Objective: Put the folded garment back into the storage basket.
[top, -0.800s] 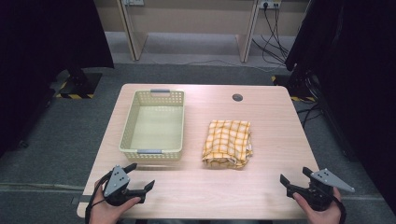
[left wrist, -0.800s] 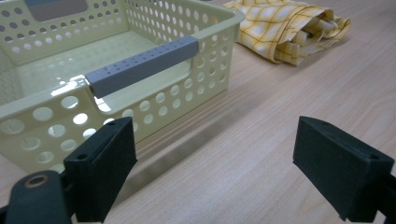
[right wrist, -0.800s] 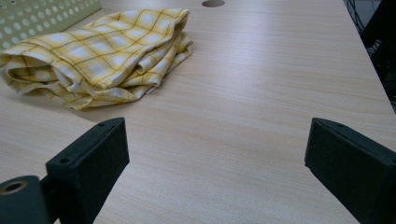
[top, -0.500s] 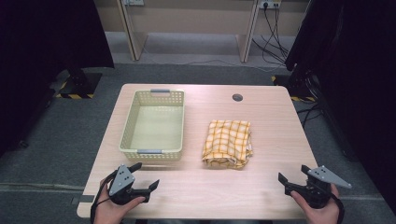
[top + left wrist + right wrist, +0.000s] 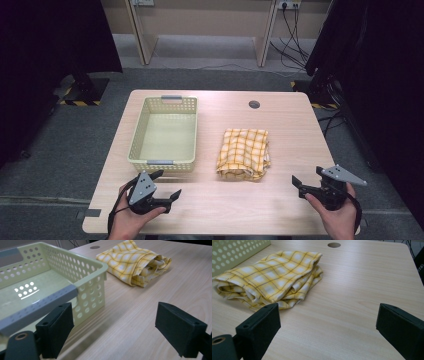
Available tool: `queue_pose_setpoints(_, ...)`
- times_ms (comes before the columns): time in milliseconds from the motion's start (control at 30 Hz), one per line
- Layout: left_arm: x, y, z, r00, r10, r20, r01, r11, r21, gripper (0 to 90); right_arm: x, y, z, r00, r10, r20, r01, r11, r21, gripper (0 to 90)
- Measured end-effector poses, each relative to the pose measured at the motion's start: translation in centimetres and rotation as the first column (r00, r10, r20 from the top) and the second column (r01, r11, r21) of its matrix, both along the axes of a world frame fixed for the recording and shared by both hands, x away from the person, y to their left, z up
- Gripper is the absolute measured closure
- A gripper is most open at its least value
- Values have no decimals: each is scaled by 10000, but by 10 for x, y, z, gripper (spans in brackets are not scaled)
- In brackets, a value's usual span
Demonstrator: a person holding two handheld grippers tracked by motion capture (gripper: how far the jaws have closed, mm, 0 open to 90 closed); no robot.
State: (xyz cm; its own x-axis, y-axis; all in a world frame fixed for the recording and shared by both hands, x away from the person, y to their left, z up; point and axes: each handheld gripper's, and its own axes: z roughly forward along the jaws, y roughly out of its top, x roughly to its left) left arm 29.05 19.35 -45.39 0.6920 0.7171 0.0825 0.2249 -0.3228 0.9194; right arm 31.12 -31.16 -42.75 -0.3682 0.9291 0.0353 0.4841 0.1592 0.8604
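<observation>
A folded yellow checked cloth [image 5: 244,152] lies on the wooden table, right of centre. A pale green perforated basket [image 5: 135,150] stands empty to its left. My left gripper [image 5: 167,183] is held low near the table's front edge, just in front of the basket's near right corner, jaws open with nothing between them. In the left gripper view, the left gripper [image 5: 118,327] faces the basket [image 5: 87,282] and the cloth [image 5: 130,258] beyond it. My right gripper [image 5: 307,176] is open at the front right. In the right gripper view, the right gripper [image 5: 328,327] points at the cloth [image 5: 272,275].
A round cable hole [image 5: 254,104] sits in the table's far right part. The basket's wall [image 5: 237,250] stands just left of the cloth. Dark curtains flank the table, and cables lie on the floor at the back right.
Both hands have crept forward over the table. The left gripper has also shifted right, toward the basket's near corner. Cloth and basket have not moved.
</observation>
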Motion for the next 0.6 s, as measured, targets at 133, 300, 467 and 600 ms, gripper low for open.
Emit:
queue_pose_setpoints(133,8,-18,9,9989,-423,199,422,9991,56,144,12,7,6,9998,172,-23,-172,9998,-34,65)
queue_pose_setpoints(300,20,-41,16,9951,-919,353,911,9955,258,145,28,12,12,9995,306,-114,-306,9995,-11,65)
queue_pose_setpoints(467,33,-62,22,9914,-1249,402,1232,9915,424,147,44,18,19,9989,454,-132,-455,9990,-32,67)
queue_pose_setpoints(600,39,-72,23,9888,-1447,379,1425,9882,558,148,55,22,22,9982,546,-230,-547,9985,-40,67)
